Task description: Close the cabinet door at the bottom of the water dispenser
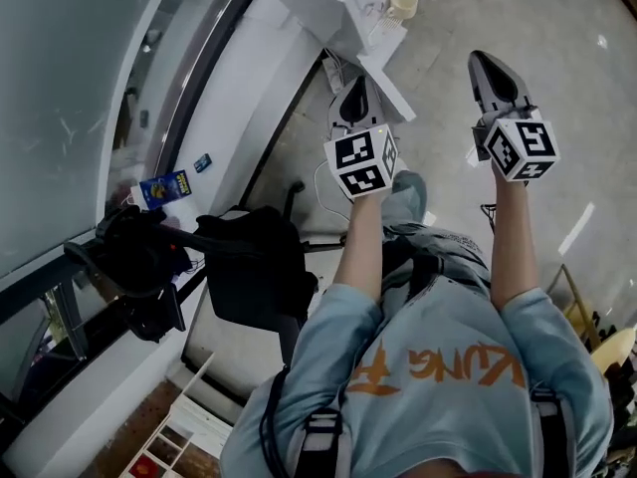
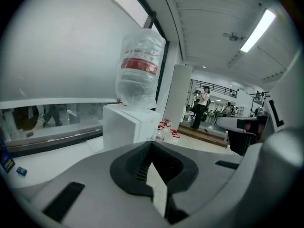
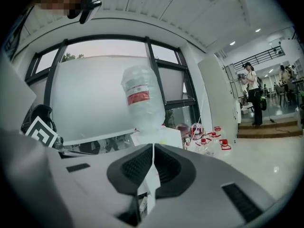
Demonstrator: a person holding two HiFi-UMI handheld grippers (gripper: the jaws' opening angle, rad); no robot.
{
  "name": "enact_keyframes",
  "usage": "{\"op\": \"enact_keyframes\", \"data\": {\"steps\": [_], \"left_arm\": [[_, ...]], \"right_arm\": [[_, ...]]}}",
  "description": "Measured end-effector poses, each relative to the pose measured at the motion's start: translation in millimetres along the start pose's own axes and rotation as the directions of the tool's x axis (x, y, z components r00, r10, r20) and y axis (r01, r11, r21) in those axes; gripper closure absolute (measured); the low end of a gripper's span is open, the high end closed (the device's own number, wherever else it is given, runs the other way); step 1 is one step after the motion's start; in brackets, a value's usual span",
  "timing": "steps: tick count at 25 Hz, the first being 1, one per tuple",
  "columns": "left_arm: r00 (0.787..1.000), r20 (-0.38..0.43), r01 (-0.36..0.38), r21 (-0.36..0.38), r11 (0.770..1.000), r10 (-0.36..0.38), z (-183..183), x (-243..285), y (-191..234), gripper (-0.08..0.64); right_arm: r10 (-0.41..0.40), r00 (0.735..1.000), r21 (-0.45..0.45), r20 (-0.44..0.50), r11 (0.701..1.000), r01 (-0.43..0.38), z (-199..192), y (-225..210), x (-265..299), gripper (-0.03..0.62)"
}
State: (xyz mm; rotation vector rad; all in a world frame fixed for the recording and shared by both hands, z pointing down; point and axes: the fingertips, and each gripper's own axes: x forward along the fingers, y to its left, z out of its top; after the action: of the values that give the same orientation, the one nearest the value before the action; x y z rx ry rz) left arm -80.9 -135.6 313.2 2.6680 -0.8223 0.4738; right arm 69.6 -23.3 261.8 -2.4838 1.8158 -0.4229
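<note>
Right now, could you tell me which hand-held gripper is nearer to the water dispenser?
Left. The left hand-held gripper hangs close in front of the water dispenser, pointing at it; the right hand-held gripper is farther off to the side, over open floor.

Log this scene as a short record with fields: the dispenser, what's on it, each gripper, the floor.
dispenser: white water dispenser, ahead of both grippers
top: clear bottle, red label, inverted
left gripper: jaws shut, empty
right gripper: jaws shut, empty
floor: red-capped bottles beside dispenser
cabinet door: state not visible
</note>
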Motion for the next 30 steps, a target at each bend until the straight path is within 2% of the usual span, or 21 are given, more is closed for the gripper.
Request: {"op": "enact_keyframes", "data": {"steps": [10,13,16,18,21,23,30], "left_arm": [[0.996,-0.07,-0.066,-0.112,0.992,0.058,-25,41,34,0.549],[0.994,-0.069,-0.098,-0.123,0.988,0.09,-22,47,35,0.549],[0.99,-0.081,-0.126,-0.1,0.987,0.118,-28,46,35,0.549],[0.983,-0.099,-0.162,-0.078,0.984,0.154,-41,44,42,0.549],[0.959,-0.142,-0.261,-0.099,0.96,0.246,-73,41,52,0.549],[0.944,-0.176,-0.301,-0.106,0.948,0.28,-96,42,47,0.549],[0.938,-0.234,-0.29,-0.126,0.949,0.256,-160,85,-4,0.549]], "right_arm": [[0.068,0.99,-0.04,-0.122,0.997,-0.073,-24,4,59,0.563],[0.109,0.985,-0.052,-0.135,0.992,-0.117,-23,1,75,0.563],[0.148,0.98,-0.04,-0.133,0.987,-0.155,-35,1,89,0.563],[0.175,0.976,-0.022,-0.127,0.984,-0.179,-48,-2,97,0.563],[0.201,0.971,-0.002,-0.131,0.979,-0.203,-69,-23,106,0.563],[0.21,0.968,0.018,-0.14,0.978,-0.209,-84,-41,112,0.563],[0.306,0.93,-0.01,-0.205,0.949,-0.314,-148,-74,122,0.563]]}}
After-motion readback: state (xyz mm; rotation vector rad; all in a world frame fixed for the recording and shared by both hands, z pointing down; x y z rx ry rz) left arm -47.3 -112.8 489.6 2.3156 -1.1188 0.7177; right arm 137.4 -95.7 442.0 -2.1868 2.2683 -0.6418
